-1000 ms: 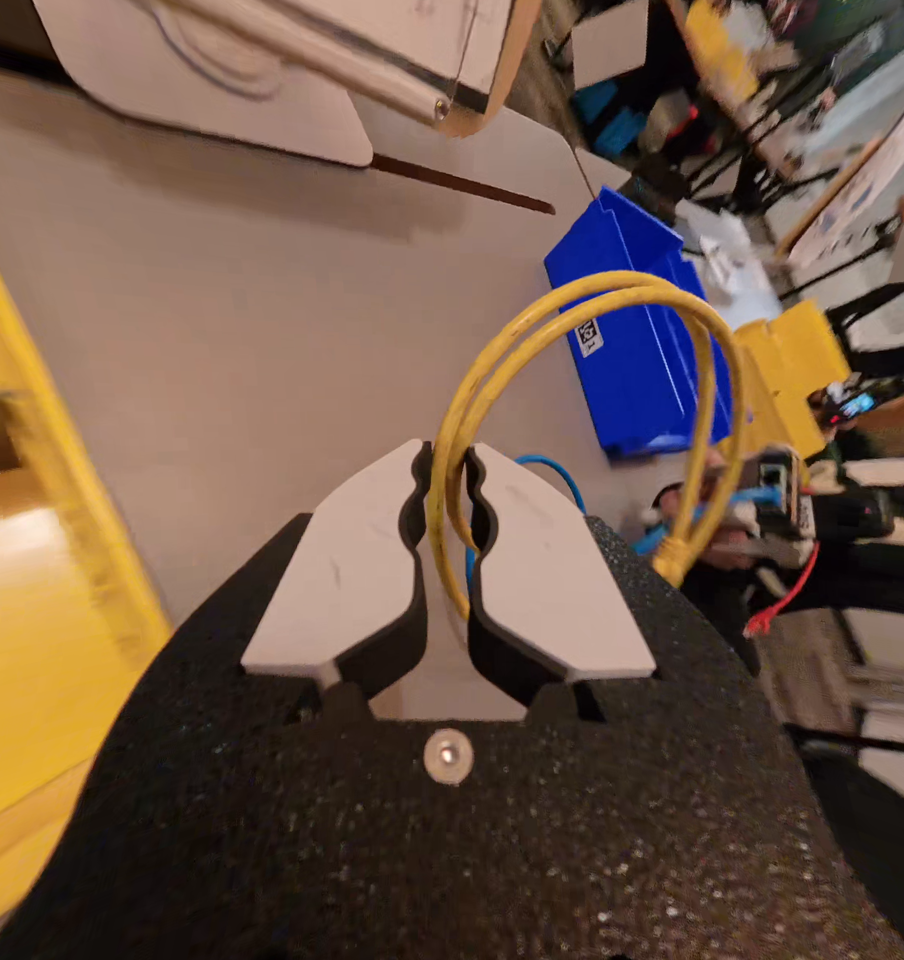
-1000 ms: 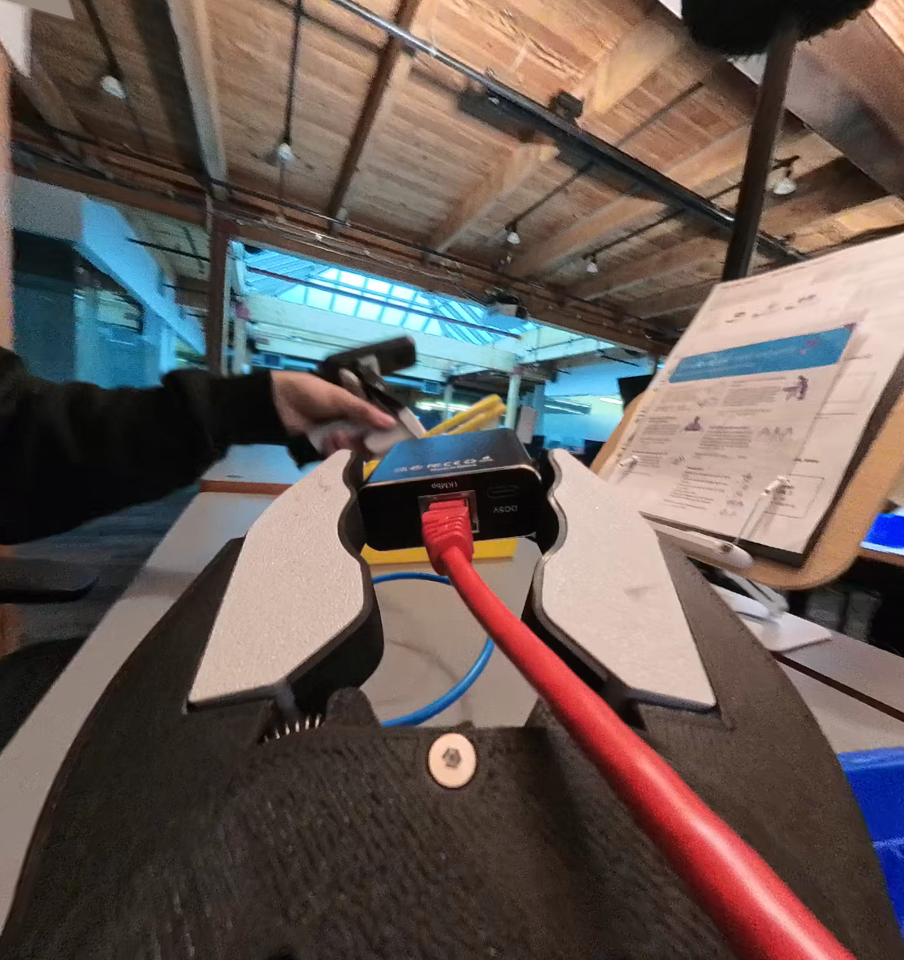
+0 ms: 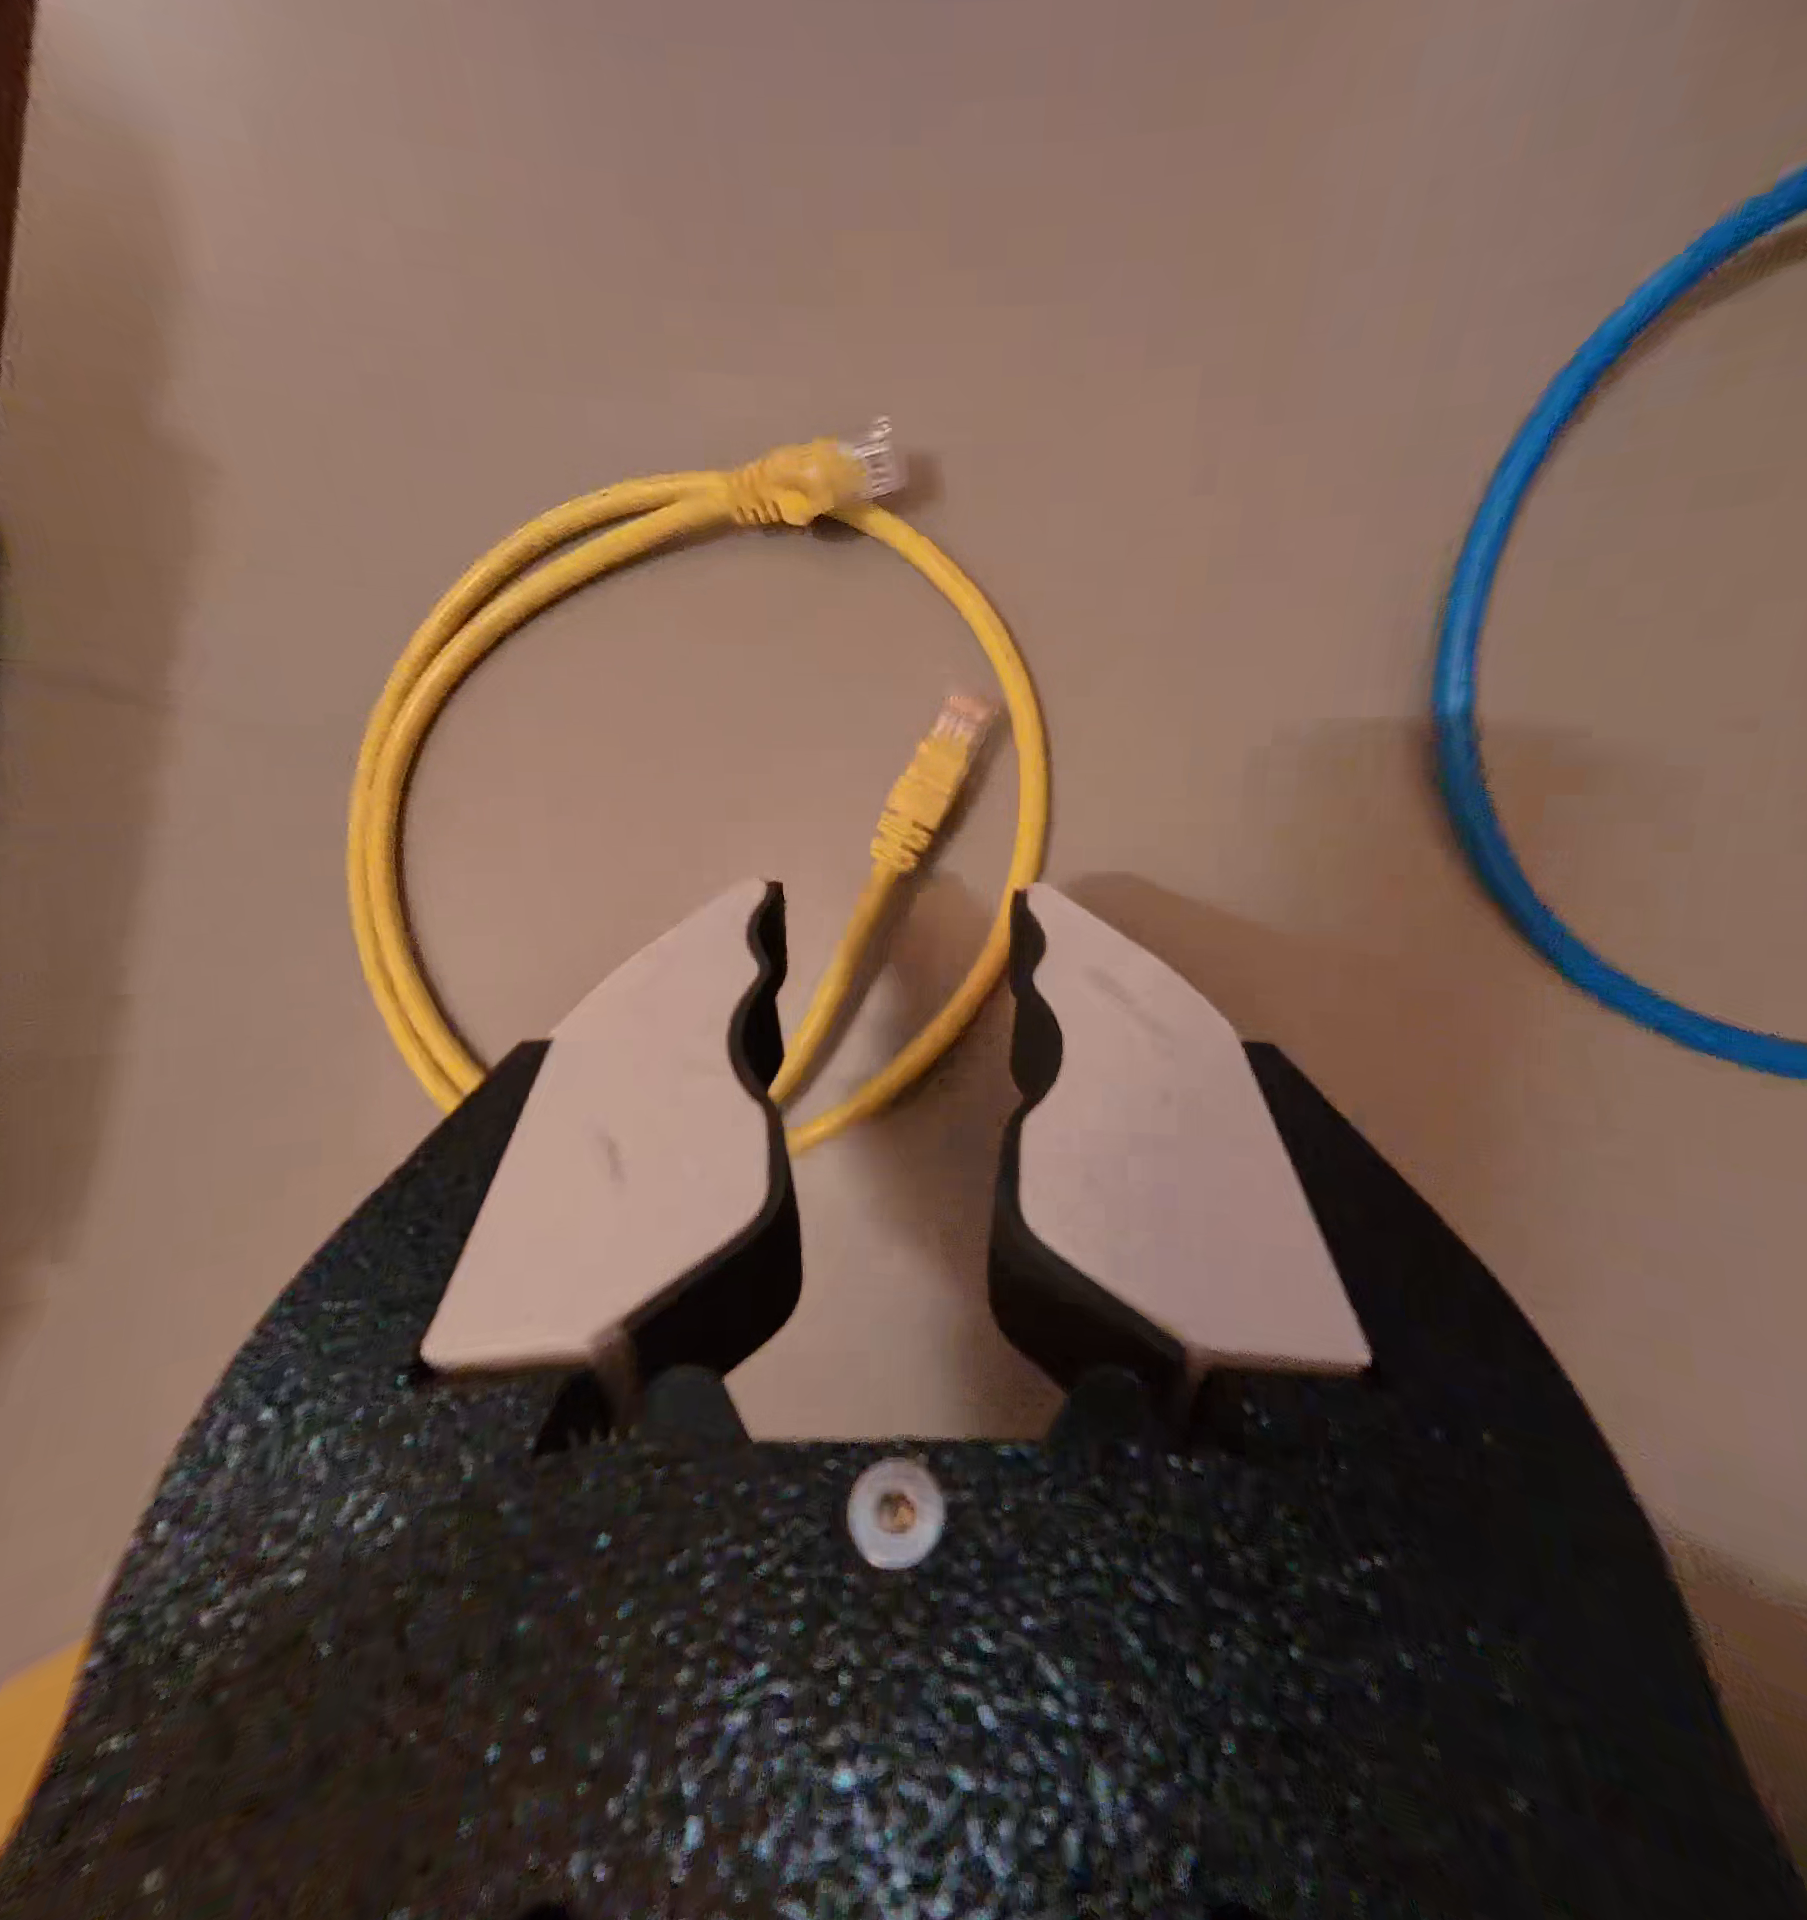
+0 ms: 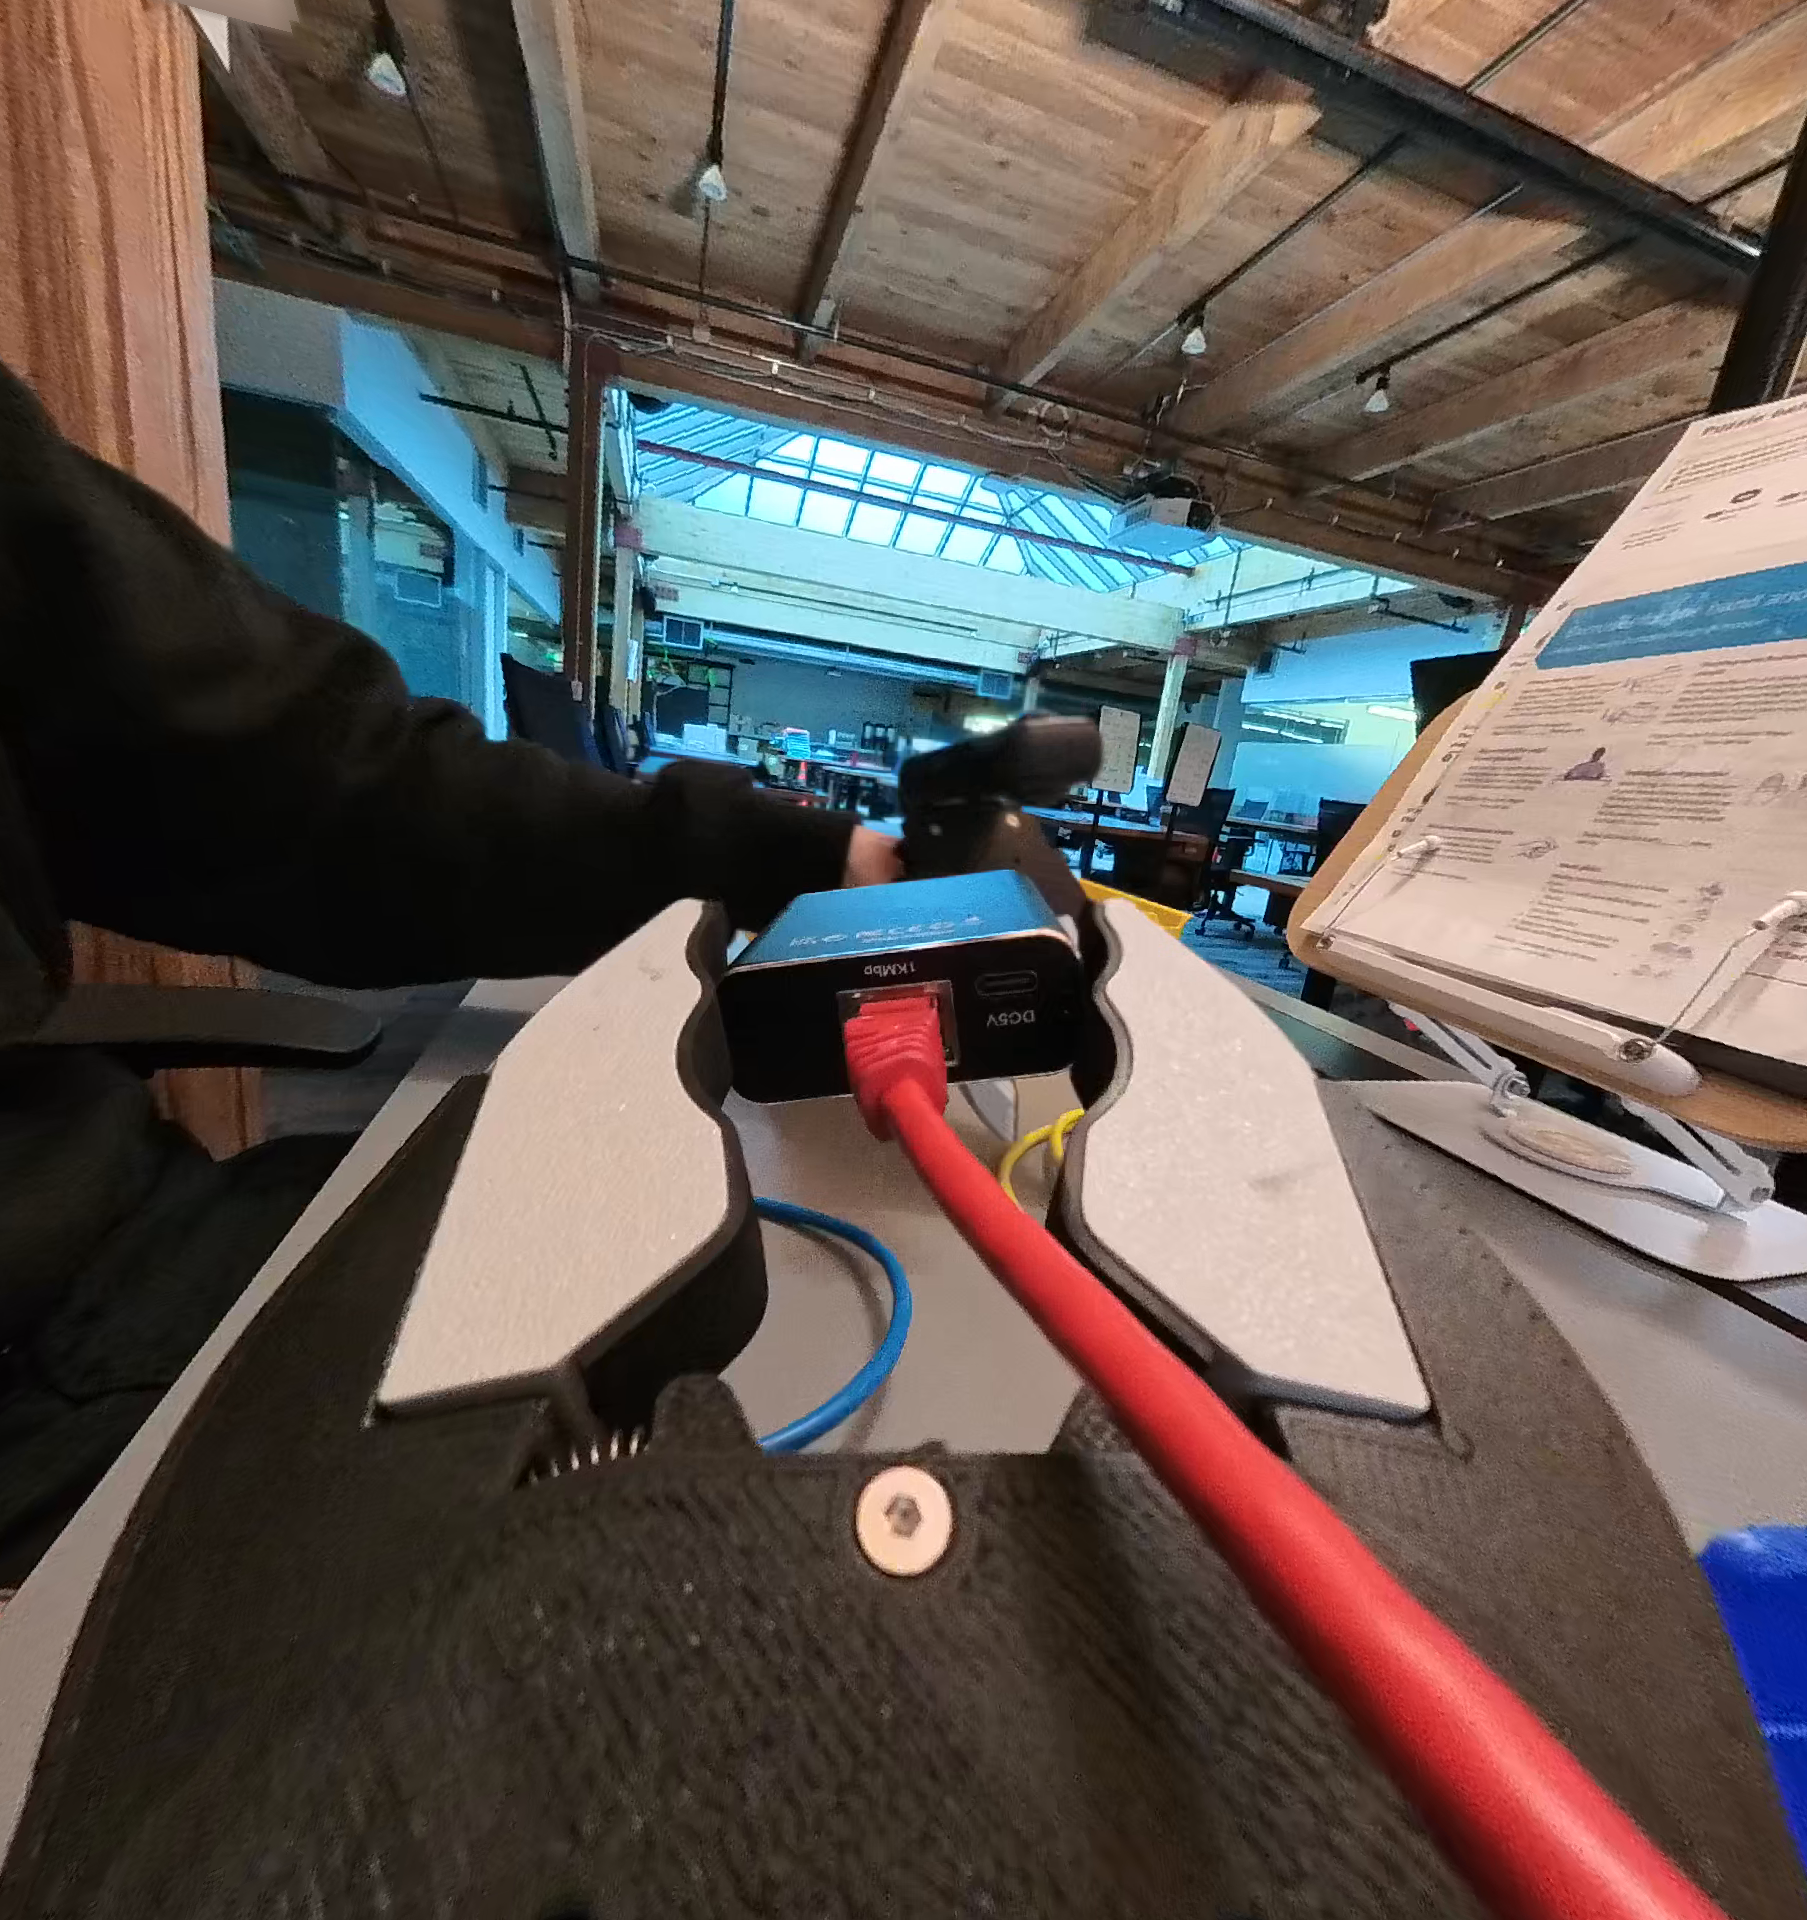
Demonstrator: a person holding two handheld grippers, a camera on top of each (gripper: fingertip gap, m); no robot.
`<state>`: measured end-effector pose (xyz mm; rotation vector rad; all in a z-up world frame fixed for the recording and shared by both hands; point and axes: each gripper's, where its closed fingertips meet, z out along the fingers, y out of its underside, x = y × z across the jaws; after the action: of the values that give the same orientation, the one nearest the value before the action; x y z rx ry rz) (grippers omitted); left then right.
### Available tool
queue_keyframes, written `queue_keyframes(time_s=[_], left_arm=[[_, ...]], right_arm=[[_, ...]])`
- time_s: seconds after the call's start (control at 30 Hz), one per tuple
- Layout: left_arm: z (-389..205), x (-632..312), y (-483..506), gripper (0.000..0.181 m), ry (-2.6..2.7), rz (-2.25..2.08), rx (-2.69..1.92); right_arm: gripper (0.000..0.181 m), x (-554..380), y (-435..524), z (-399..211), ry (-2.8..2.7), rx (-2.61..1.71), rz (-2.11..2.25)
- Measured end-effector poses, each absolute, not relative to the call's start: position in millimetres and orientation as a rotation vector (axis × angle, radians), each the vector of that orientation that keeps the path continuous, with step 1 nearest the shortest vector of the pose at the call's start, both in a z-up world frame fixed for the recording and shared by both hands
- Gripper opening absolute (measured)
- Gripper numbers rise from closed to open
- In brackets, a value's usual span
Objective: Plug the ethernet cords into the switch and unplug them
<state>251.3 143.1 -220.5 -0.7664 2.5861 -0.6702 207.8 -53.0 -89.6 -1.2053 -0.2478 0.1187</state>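
A second ago our left gripper (image 3: 894,894) pinched the yellow cord (image 3: 385,790) and held it up in the air. Now the jaws stand apart with nothing between the pads, and the cord lies flat on the desk (image 3: 1190,364) as a round coil. The camera has turned down to look straight at the desk top. One plug (image 3: 940,748) of the cord points up inside the coil, just in front of the jaws. The other plug (image 3: 857,473) lies at the far side of the coil, where the strands cross. Both plugs are clear plastic with ribbed yellow boots. The blue cord (image 3: 1481,727) makes a wide curve on the desk, well apart from the yellow one, toward the right edge of the view.

Our right gripper (image 4: 899,987) has not changed its hold: the jaws are closed on the switch (image 4: 899,977), a small box with rounded corners, a dark blue metal top and a glossy black face. The red cord (image 4: 1138,1351) is plugged into the port on this face and runs back, thick and smooth, over the rough black body of the gripper. Under the switch we see parts of the blue and the yellow cord on the matte grey desk. Behind the switch, a black sleeve (image 4: 411,810) reaches to the other gripper, which sits lower than before. A tilted wooden stand (image 4: 1605,935) with printed sheets stands at the desk's right side.
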Motion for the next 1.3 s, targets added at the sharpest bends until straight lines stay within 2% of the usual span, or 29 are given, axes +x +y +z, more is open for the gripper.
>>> queue_keyframes(time_s=[0.2,0.33,0.4,0.47,0.57,0.7,0.83,0.97,1.13,1.27,1.3], left_arm=[[-248.7,265.4,141.7,0.038,2.72,-0.647,-0.692],[-250.5,262.0,137.8,0.022,2.774,-0.688,-0.737],[-247.9,264.5,140.4,0.025,2.743,-0.622,-0.707],[-236.4,267.2,137.5,0.036,2.694,-0.62,-0.731],[-182.6,280.3,104.2,0.052,2.483,-1.019,-0.874],[-110.1,261.6,49.1,0.051,2.369,-1.767,-0.899],[-103.1,239.0,28.6,0.052,2.576,-1.967,-0.964],[-105.8,224.8,22.4,0.042,2.678,-2.168,-1.036],[-83.7,233.3,42.1,0.04,2.411,-2.811,-1.094],[-90.1,236.1,39.8,0.041,2.384,-2.891,-1.139],[-93.4,230.8,33.2,0.048,2.457,-2.847,-1.112]], right_arm=[[0.066,210.1,-54.2,-88.1,-0.235,-1.195,0.12],[0.066,212.7,-51.7,-87.0,-0.22,-1.194,0.125],[0.066,213.0,-51.7,-84.2,-0.217,-1.176,0.132],[0.066,213.9,-51.1,-82.8,-0.21,-1.168,0.133],[0.066,214.8,-48.4,-79.2,-0.198,-1.147,0.12],[0.065,215.1,-35.8,-75.5,-0.172,-1.126,0.097],[0.065,212.5,-18.0,-75.9,-0.136,-1.125,0.111],[0.065,207.6,-7.7,-77.1,-0.147,-1.133,0.103],[0.065,206.1,-2.6,-80.0,-0.165,-1.15,0.07],[0.065,206.4,3.0,-86.7,-0.183,-1.197,0.003],[0.065,205.5,5.6,-89.5,-0.192,-1.217,-0.007]])
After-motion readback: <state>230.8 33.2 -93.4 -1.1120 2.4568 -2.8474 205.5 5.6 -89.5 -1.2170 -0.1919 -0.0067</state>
